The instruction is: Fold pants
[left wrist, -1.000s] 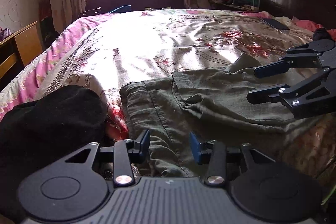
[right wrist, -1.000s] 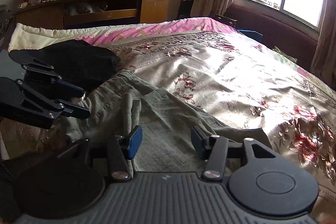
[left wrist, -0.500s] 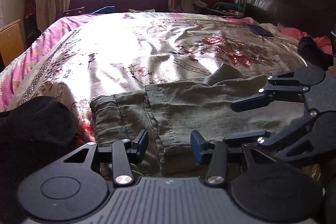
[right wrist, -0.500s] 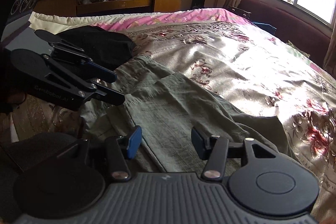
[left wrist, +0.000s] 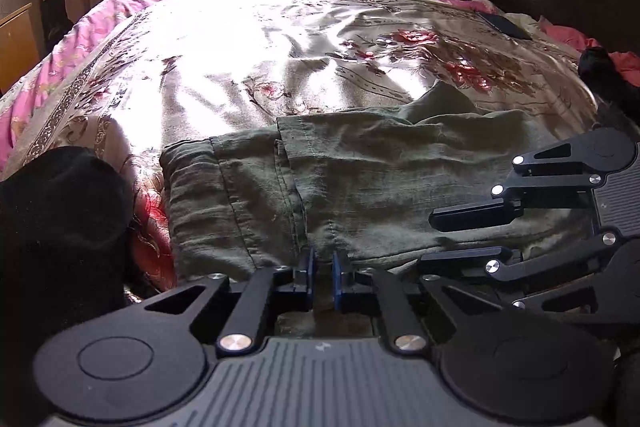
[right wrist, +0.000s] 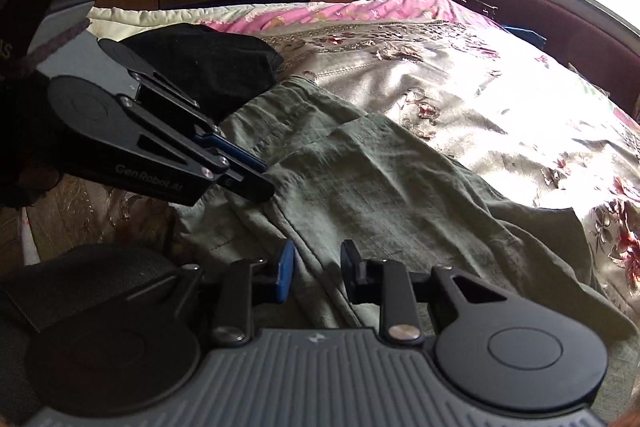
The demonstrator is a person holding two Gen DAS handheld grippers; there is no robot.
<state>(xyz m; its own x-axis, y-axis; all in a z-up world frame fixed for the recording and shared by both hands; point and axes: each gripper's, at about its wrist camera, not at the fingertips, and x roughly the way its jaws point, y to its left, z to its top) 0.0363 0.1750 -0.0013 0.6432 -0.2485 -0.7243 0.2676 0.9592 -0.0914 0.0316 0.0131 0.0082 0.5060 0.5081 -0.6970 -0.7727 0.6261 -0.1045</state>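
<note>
Olive pants (left wrist: 360, 187) lie crumpled on a floral bedspread (left wrist: 248, 67), beside a black garment (left wrist: 60, 219). They look soft, light and limp; their near hem suits gripping. The left gripper (left wrist: 322, 281) has just clenched there, the right gripper (right wrist: 316, 269) narrowing around cloth. "GenRobot.AI" marks the left gripper.

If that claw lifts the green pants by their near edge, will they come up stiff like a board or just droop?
Probably droop: the green pants lie wrinkled and follow the bedspread. They look thin, so likely light. The left claw has just been closing on their near edge; one pinch may raise only a peak while the rest drags.
</note>
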